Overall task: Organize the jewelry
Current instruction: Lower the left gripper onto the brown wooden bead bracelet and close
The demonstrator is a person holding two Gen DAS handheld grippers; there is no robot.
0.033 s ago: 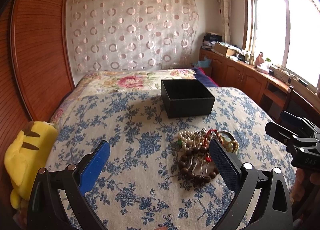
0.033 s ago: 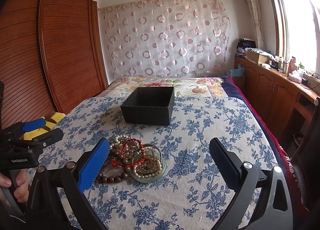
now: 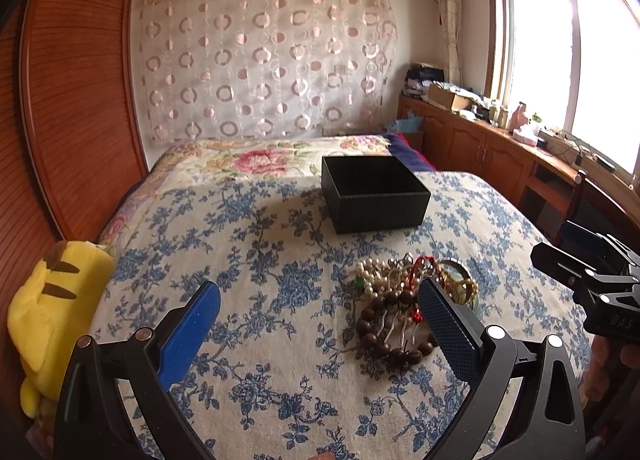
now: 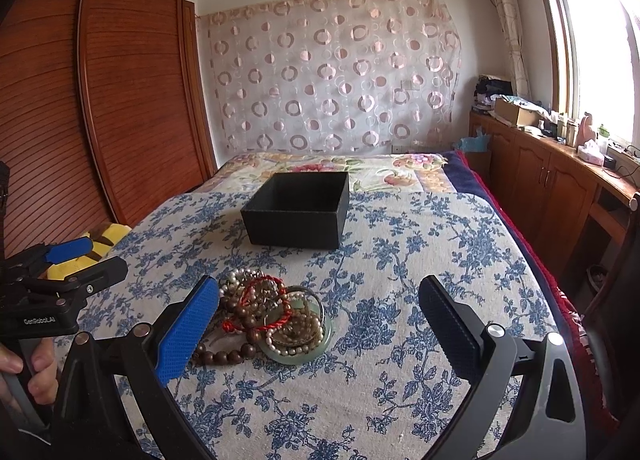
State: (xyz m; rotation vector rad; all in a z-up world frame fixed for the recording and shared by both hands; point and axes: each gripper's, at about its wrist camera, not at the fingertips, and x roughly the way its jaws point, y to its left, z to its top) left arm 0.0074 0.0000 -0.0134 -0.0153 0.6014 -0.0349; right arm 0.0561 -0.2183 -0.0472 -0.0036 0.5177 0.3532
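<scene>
Both tongs spread wide, nothing held: left gripper (image 3: 318, 324), right gripper (image 4: 318, 324). We judge the jewelry pile (image 4: 268, 316) light, floppy, tangle-prone; we'd pinch the wooden bead bracelet (image 3: 380, 336) at its outer loop, then into the black box (image 4: 298, 208).

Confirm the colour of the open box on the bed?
Black box, seen best in the right wrist view.

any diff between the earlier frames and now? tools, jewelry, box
No visible change. The left tool and right tool are both open and holding nothing. The jewelry pile lies on the floral bedspread, and the black box sits open behind it, in the same places as in the earlier frames.
</scene>
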